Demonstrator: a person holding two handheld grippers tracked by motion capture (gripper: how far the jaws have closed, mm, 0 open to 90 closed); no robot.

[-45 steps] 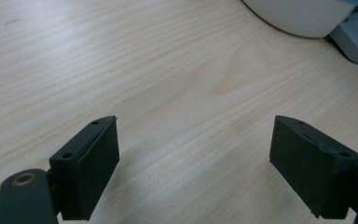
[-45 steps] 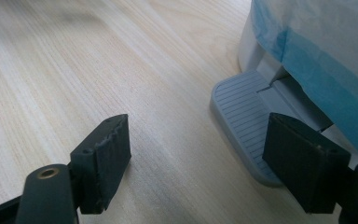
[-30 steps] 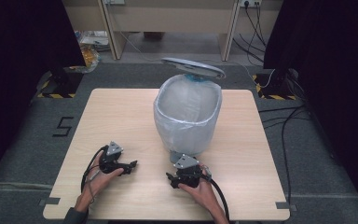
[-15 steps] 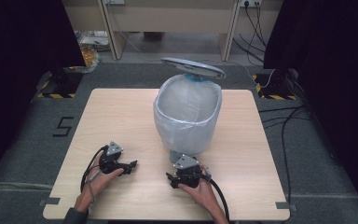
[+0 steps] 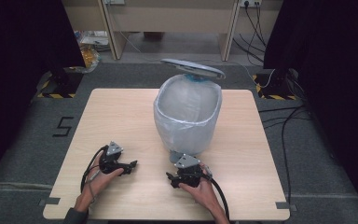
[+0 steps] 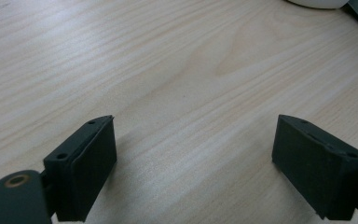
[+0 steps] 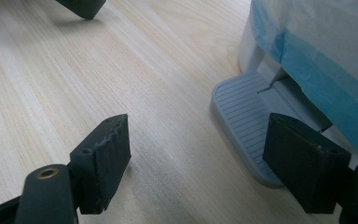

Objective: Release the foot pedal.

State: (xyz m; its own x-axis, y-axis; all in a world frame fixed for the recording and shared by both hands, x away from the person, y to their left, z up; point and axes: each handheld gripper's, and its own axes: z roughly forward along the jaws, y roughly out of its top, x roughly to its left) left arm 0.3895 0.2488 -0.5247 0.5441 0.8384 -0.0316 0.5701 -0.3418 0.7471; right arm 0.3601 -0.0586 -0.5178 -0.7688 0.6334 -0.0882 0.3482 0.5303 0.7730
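Bin (image 5: 189,116) sits mid-table, a bit toward the far edge, lid (image 5: 193,68) tipped up and a see-through liner (image 5: 186,128) already pulled over the rim and hanging down the sides. Up close from the right gripper view the plastic looks bluish where it bunches. The grey pedal (image 7: 242,121) pokes out at the base on the person's side.

So my read: the bag looks to be in and nothing's being handled right now. What's left is anyone's guess, maybe tucking the liner or dropping the lid, but no move on either has started.

Left gripper (image 5: 129,166) rests on the table (image 5: 121,112) near the front edge, well apart from the bin, jaws spread wide with only bare wood between them. Right gripper (image 5: 173,179) is parked just in front of the pedal, jaws also spread, nothing pinched; one jaw sits over the pedal in its own view, but I can't tell if it touches.

Table is pale wood grain, clean. Around it there's grey carpet, a "5" (image 5: 63,127) marked on the floor at the left, black curtains (image 5: 23,51) both sides, cables (image 5: 289,135) trailing on the right, and a desk frame at the back.
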